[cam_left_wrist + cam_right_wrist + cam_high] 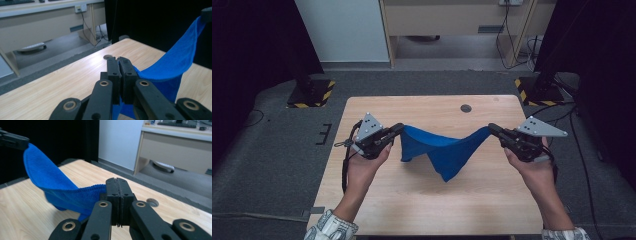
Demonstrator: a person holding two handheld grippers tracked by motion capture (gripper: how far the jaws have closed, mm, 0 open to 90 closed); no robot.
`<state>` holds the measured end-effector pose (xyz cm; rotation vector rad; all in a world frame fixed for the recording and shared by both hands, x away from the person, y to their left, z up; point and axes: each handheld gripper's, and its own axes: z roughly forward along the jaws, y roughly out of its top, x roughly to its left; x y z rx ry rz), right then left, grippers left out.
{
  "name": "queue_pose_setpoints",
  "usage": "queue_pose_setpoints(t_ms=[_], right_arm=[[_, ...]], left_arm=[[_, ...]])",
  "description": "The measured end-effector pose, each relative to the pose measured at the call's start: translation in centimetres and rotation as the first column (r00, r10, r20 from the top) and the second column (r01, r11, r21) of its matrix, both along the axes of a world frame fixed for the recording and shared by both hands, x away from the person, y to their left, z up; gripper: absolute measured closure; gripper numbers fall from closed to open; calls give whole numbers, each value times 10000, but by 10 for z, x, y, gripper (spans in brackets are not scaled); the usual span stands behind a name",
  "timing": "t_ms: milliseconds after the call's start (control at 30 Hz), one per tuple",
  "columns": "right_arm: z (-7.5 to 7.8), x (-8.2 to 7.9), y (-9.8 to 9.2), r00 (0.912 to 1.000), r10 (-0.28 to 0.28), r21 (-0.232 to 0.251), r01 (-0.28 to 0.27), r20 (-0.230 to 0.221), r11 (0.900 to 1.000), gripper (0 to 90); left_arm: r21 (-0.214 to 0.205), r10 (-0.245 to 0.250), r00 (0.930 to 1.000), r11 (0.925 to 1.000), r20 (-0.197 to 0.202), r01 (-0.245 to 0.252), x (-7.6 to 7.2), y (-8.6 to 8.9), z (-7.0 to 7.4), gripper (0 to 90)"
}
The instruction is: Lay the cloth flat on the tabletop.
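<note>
A blue cloth (442,147) hangs in the air above the wooden table (412,200), stretched between both grippers and sagging in the middle, its lowest point drooping toward the tabletop. My left gripper (399,128) is shut on the cloth's left corner. My right gripper (492,128) is shut on the right corner. In the left gripper view the jaws (119,60) pinch the blue cloth (172,62), which rises to the other gripper (207,13) at upper right. In the right gripper view the shut jaws (116,181) hold the cloth (50,182), which runs up to the other gripper (13,141).
A round cable hole (466,108) sits near the table's far edge. Two stand bases with yellow-black stripes (312,92) (537,90) rest on the grey floor beyond the table. A desk (452,20) with cables stands at the back.
</note>
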<state>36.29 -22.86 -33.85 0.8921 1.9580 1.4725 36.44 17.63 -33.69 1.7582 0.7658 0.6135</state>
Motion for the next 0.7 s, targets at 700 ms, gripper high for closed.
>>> queue_pose_setpoints(t_ms=[700], right_arm=[[-7,31,-1,9983,-465,-761,436,-356,9961,894]], left_arm=[[45,202,9990,9998,-400,-201,31,-12,-6,874]])
